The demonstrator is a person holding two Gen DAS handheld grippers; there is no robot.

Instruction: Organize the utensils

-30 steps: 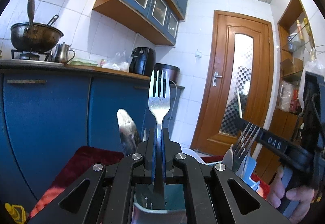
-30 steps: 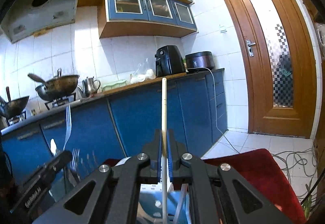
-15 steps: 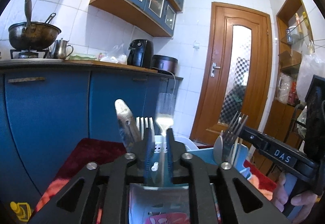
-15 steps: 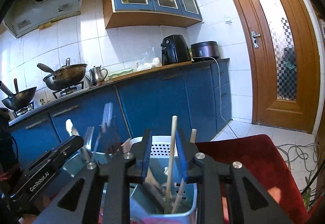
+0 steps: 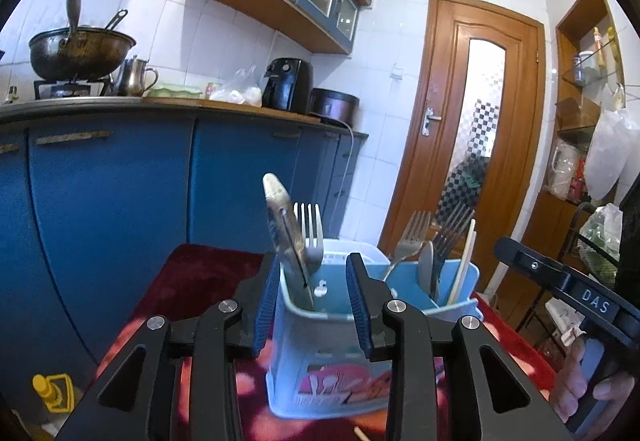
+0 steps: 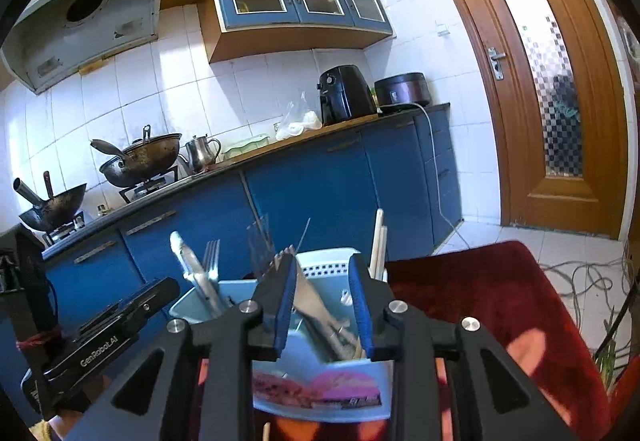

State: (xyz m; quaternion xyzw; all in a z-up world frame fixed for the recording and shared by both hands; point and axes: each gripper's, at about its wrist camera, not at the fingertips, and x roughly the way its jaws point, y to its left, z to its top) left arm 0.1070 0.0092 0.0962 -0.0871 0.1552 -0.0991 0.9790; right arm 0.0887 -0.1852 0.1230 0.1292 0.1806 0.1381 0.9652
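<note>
Utensil handles hidden inside the caddy (image 5: 320, 341), stray stick (image 5: 359, 433) cut off by the edge

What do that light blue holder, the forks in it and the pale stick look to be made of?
Holder: likely plastic, matte pale blue, with thin moulded walls and a printed picture. Forks: metal, probably stainless steel, by their silvery glint. Stick, apparently a chopstick: pale cream and dull, perhaps wood, bamboo or plastic.

Pale blue utensil caddy (image 5: 320, 353) showing pink-and-red printed label. Silver forks (image 5: 310, 237) and cream chopstick (image 5: 464, 265) standing in it. Deep red cloth (image 6: 492, 305) lying beneath. Blue cabinet doors (image 5: 108, 201) and brown door (image 5: 492, 121) showing behind.
</note>
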